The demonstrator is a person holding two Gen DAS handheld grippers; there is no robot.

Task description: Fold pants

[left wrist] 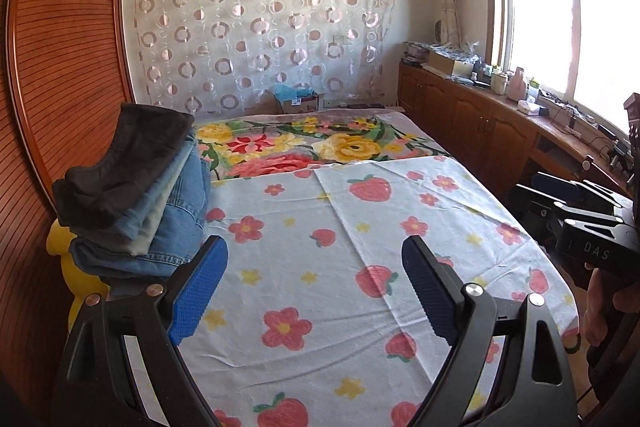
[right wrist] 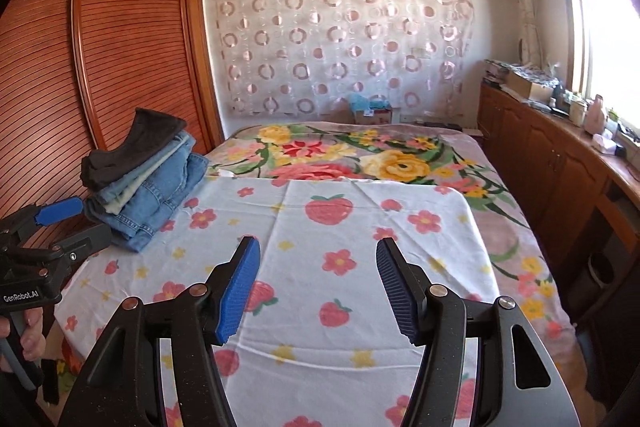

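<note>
A stack of folded pants sits at the left edge of the bed, blue denim pairs below and a dark pair on top; it also shows in the right wrist view. My left gripper is open and empty above the strawberry-print sheet, just right of the stack. My right gripper is open and empty over the same sheet. The left gripper also shows at the left edge of the right wrist view, next to the stack.
A floral blanket covers the far half of the bed. A wooden wardrobe stands left. A cluttered wooden cabinet runs along the right under the window. A cardboard box sits at the bed's head.
</note>
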